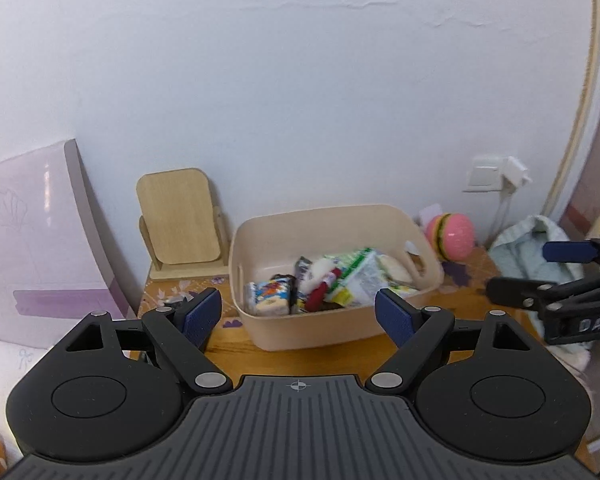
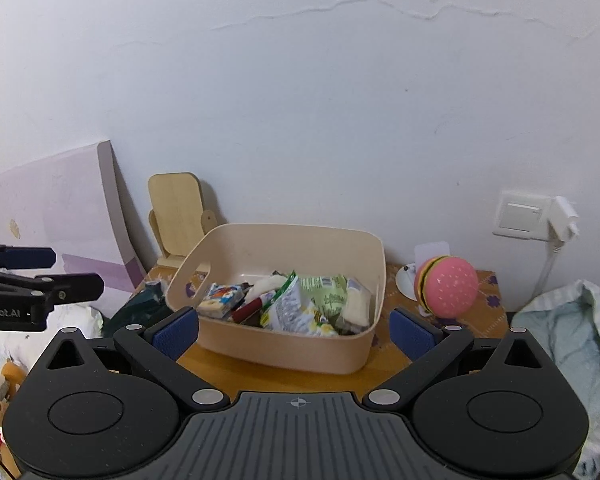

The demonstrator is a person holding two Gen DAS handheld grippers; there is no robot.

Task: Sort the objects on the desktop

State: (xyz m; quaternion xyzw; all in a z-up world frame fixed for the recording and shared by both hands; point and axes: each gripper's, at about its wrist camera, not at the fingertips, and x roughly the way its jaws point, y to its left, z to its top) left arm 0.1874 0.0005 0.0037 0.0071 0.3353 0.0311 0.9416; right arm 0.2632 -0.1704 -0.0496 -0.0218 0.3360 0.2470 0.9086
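Left claw (image 1: pixel 298 316): spread wide, blue pads apart, nothing between them. Right claw (image 2: pixel 294 334): likewise spread wide and empty.

Straight ahead of both claws, on the wooden table (image 2: pixel 260 372): a beige plastic bin (image 2: pixel 284 344) with cut-out handles, its near wall framed between each claw's fingers without touching them. Inside the bin, heaped together: a small carton with cartoon print (image 2: pixel 222 298), a green-and-white crinkled packet (image 2: pixel 296 308), a red marker-like item (image 2: pixel 250 308), a white wrapped piece (image 2: pixel 358 304) at the far right side. Exact stacking hard to make out; the left wrist view blurred.

Beyond the bin and to the left of the claws: a small wooden-backed stand mirror (image 1: pixel 180 220) against the white wall (image 2: pixel 300 100). Farther left: a pale lilac panel (image 1: pixel 40 240) leaning on the wall. Beside the right claw's left finger, at the table's left edge: a dark green crumpled thing (image 2: pixel 146 306).

To the right of the bin: a pink burger-shaped toy (image 2: pixel 446 292) on the table, apart from the bin. Behind it on the wall: a white switch plate (image 2: pixel 520 214) with a plugged charger (image 2: pixel 564 220). Far right, off the table: a pale blue checked cloth (image 2: pixel 572 332).
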